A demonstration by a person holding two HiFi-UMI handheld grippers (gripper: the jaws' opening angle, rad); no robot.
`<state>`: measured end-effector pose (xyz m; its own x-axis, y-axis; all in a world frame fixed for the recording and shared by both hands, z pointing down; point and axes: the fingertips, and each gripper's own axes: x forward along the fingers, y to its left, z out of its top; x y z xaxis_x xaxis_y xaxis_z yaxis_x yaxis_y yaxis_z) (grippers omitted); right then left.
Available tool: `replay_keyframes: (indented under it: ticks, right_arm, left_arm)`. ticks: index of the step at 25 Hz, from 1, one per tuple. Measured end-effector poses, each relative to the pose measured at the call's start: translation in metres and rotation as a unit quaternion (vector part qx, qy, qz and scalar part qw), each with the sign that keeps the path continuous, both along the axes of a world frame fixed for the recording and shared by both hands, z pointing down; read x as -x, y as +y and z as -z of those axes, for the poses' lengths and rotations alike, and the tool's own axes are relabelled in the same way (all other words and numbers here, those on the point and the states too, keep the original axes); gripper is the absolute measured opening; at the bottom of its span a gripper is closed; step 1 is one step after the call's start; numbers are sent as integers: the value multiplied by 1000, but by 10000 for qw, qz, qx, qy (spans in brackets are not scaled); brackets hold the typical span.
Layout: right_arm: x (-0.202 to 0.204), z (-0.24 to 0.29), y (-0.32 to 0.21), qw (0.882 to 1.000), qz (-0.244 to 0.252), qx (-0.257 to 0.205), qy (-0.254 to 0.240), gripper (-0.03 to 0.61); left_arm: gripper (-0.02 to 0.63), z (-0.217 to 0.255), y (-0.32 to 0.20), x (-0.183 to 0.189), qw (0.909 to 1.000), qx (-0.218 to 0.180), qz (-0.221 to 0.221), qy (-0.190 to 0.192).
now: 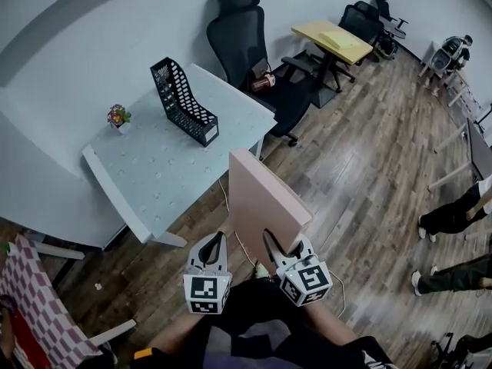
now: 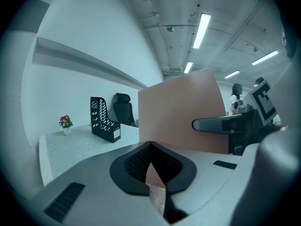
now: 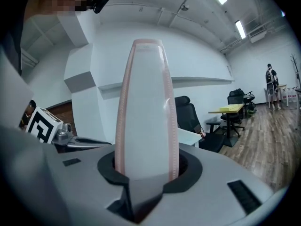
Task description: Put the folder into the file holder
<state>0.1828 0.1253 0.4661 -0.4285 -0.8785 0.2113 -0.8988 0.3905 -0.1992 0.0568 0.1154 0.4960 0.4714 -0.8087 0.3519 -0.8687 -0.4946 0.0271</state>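
A tall pink folder (image 1: 261,198) stands upright in the air in front of me, short of the table, with my right gripper (image 1: 274,246) shut on its lower edge. In the right gripper view its thin edge (image 3: 146,107) rises straight up from between the jaws (image 3: 146,168). My left gripper (image 1: 217,238) hangs just left of the folder, apart from it, jaws shut on nothing (image 2: 150,144). The black mesh file holder (image 1: 184,102) stands upright on the white table (image 1: 154,175), well ahead of both grippers; it also shows in the left gripper view (image 2: 103,119).
A small flower pot (image 1: 118,117) sits at the table's far left corner. A black office chair (image 1: 254,44) stands behind the table's right end, a yellow desk (image 1: 330,41) farther back. People's legs (image 1: 450,214) are at the right. A checkered chair (image 1: 38,306) is at lower left.
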Motion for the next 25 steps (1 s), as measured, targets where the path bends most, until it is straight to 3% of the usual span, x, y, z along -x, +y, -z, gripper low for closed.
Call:
replay_keyframes:
  ticks: [13,19,25]
  right_arm:
    - [-46,12,-66,9952,922,-198,-249,146]
    - [-53,8,-86,9933,1073,-233,-348,146]
    - [-42,2,-112,9929,1146,-70,-320,144]
  left_arm:
    - [6,5,-42,-42,9957,29,892,-231]
    - [6,-11,-47,-47,9927,362,1069,-417]
    - [6,-23,-75,-40,9917,545,1125,-297]
